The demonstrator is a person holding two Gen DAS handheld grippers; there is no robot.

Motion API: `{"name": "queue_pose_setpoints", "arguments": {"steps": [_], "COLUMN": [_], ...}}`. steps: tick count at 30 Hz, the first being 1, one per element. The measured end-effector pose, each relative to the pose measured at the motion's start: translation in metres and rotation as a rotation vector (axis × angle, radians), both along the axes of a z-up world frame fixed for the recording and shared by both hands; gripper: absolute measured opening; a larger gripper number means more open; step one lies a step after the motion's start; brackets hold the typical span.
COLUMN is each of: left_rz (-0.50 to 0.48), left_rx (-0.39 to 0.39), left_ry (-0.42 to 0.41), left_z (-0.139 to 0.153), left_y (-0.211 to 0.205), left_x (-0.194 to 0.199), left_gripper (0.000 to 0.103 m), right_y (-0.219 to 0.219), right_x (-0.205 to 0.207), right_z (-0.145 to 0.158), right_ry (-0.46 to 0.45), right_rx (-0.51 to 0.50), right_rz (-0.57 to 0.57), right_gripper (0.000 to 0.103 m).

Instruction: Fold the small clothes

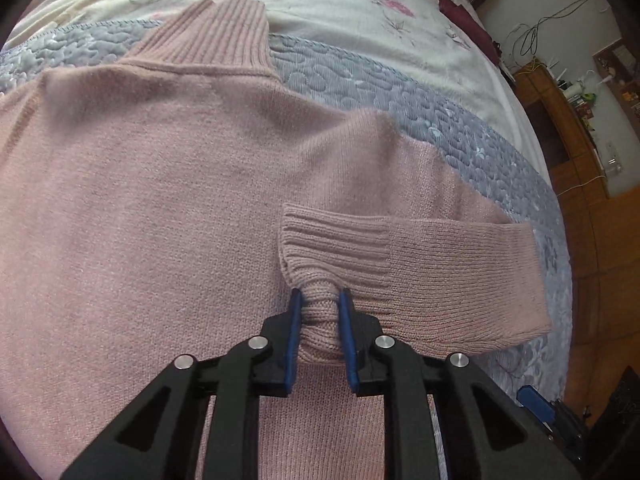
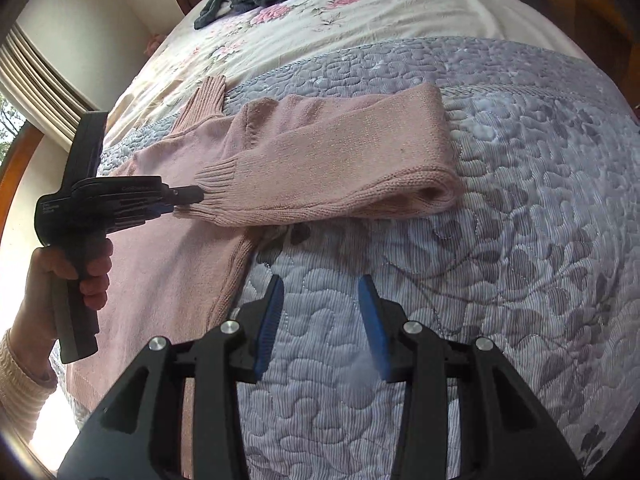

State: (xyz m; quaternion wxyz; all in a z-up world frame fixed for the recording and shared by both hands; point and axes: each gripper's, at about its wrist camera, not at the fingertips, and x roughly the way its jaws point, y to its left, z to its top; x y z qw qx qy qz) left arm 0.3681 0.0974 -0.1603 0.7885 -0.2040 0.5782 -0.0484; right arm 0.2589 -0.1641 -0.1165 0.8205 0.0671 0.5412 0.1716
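One pink knit sweater [image 1: 160, 200] lies flat on the grey quilt [image 2: 500, 240], sleeve doubled back across it. Left gripper [image 1: 319, 300] pinches the ribbed cuff [image 1: 336, 248]; right gripper [image 2: 320, 292] hovers wide, empty.
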Motion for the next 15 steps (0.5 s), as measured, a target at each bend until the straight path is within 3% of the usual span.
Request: {"name": "queue_pose_setpoints", "arguments": {"steps": [9,13,15], "left_rz": [0.086,0.142,0.169], "left_rx": [0.114,0.166,0.211], "left_ry": [-0.134,-0.142,-0.141], "left_z": [0.049,0.06,0.062], "left_y": [0.069,0.121,0.145], "left_x": [-0.007,-0.007,-0.008], "left_gripper": [0.015,0.015,0.015], "right_y": [-0.001,0.002,0.008], "right_x": [0.018,0.035,0.046], "right_z": [0.003,0.003,0.002], "right_ry": [0.013,0.026,0.039], "right_rx": [0.023,0.051,0.064], "right_rz": [-0.051,-0.079,-0.083], "right_gripper": [0.04,0.043,0.048]}}
